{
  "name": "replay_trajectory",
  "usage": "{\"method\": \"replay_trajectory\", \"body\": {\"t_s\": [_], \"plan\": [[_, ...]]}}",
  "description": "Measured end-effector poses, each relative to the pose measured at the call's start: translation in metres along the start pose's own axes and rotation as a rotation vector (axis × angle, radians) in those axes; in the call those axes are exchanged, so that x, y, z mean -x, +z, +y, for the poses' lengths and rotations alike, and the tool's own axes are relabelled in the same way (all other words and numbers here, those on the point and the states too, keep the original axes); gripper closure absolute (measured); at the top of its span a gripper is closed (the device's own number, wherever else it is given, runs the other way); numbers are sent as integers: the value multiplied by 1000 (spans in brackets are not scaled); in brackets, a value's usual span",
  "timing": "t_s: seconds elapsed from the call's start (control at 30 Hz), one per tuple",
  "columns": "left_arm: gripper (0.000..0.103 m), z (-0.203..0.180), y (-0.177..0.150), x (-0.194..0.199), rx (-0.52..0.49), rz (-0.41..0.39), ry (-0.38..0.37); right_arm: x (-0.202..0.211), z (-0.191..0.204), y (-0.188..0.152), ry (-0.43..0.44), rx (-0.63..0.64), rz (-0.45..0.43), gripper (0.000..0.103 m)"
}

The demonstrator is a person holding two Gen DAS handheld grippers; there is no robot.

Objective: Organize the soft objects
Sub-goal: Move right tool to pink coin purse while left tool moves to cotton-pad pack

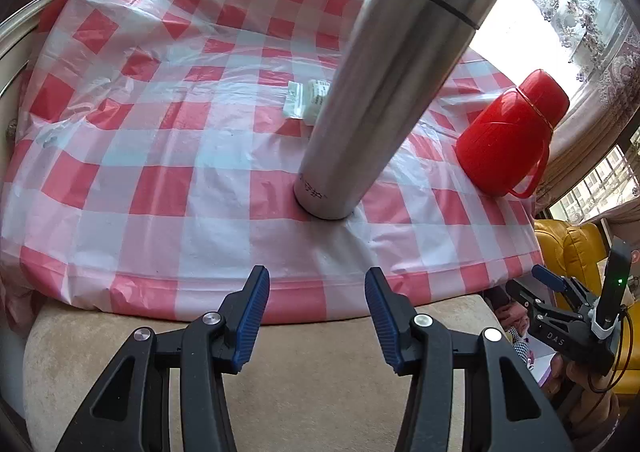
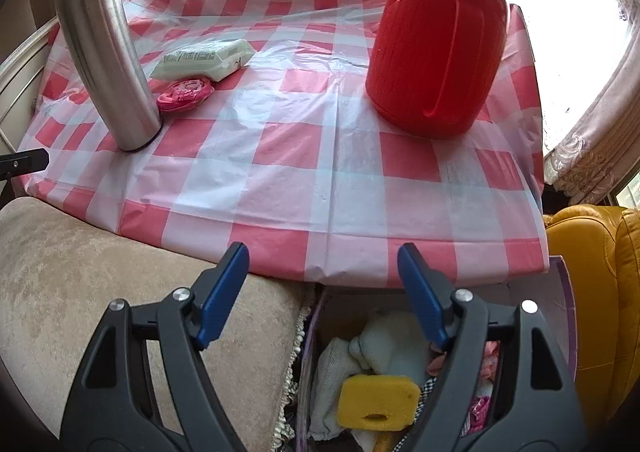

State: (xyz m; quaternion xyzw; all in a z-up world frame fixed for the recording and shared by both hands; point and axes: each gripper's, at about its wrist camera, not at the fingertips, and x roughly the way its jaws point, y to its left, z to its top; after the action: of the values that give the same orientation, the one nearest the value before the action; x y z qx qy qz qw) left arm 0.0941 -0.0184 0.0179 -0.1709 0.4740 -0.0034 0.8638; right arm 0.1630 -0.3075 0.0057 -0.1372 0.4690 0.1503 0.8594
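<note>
Seemingly between picks, the left gripper (image 1: 317, 316) hung over a beige cushion (image 1: 280, 392) at the near edge of the checked surface (image 1: 160, 156), its fingers spread with nothing between them. A tall steel flask (image 1: 384, 92) stood straight ahead, half hiding a white tissue pack (image 1: 300, 100); a red jug (image 1: 508, 136) sat further right. Reaching the pack would best go round the flask's left side, since a knock could topple it.

From the right wrist, the right gripper (image 2: 323, 292) also had its fingers spread and empty, poised above an open box (image 2: 560, 292) below the surface edge. Inside lay a yellow sponge (image 2: 376, 400) on pale cloths (image 2: 384, 336) (soft things apparently sorted already). On the surface, the tissue pack (image 2: 204, 58) lay just beside a pink soft item (image 2: 185, 91), which touched the flask's (image 2: 104, 52) base. Either seemed the next target; a low approach between flask and jug (image 2: 440, 48) looked clearest.
</note>
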Motion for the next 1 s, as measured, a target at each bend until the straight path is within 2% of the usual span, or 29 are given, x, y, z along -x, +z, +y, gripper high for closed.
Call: {"method": "replay_trajectory", "body": {"t_s": [0.33, 0.53, 0.7, 0.83, 0.87, 0.93, 1.0], "plan": [[52, 41, 33, -17, 25, 17, 25, -26, 27, 48, 46, 73, -9, 23], [52, 62, 57, -30, 40, 21, 27, -41, 38, 85, 68, 86, -29, 17], [52, 76, 83, -46, 70, 34, -12, -57, 52, 104, 117, 105, -26, 15], [51, 79, 111, -63, 74, 53, -73, -75, 66, 111, 166, 161, -12, 15], [49, 79, 119, -67, 74, 61, -88, -78, 68, 112, 175, 176, -12, 15], [38, 74, 135, -76, 63, 72, -122, -84, 72, 114, 197, 208, -12, 15], [36, 67, 149, -88, 47, 90, -170, -89, 75, 118, 249, 231, -13, 15]]}}
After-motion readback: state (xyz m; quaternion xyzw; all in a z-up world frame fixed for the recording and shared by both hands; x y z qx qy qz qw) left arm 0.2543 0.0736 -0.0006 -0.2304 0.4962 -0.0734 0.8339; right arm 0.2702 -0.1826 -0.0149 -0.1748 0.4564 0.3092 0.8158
